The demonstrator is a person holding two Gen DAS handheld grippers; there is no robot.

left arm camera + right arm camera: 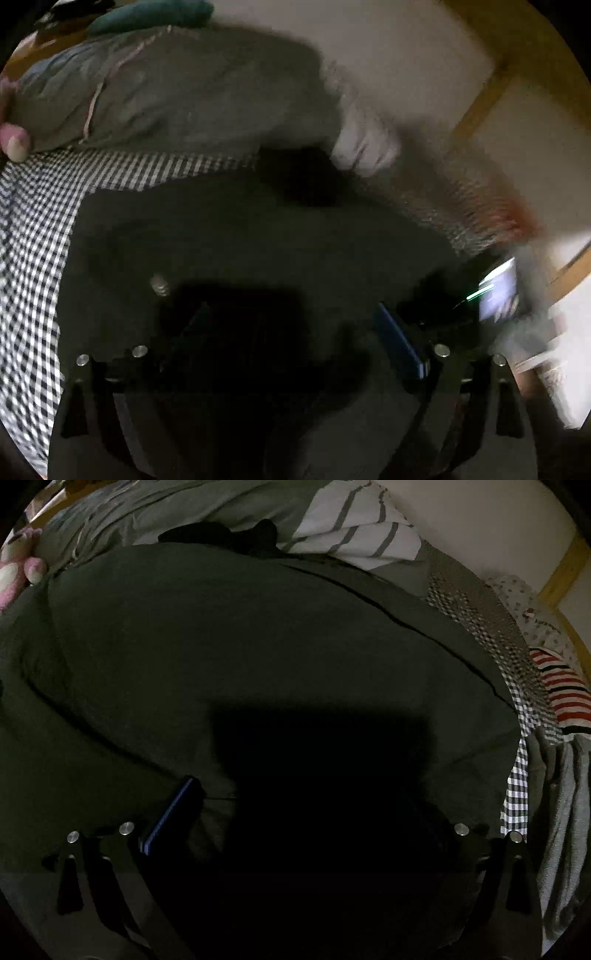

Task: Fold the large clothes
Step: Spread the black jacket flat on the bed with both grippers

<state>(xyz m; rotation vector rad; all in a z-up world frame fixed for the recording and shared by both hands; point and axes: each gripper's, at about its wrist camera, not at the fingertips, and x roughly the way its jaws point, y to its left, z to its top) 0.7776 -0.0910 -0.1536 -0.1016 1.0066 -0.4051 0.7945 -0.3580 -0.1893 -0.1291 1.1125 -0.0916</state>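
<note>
Dark green garment point(258, 646) spread flat over the bed, covering most of the checked sheet point(517, 786), which shows along the right edge. Right gripper point(295, 812) low over the cloth; one blue-edged finger point(170, 812) visible, the other lost in shadow, so cannot tell its opening. Left gripper point(295, 325), blurred: fingers spread wide above the garment point(240, 240), nothing between them. Grey quilt point(166, 92) near the far edge. Pink plush toy point(22, 572) at the far left corner.
</note>
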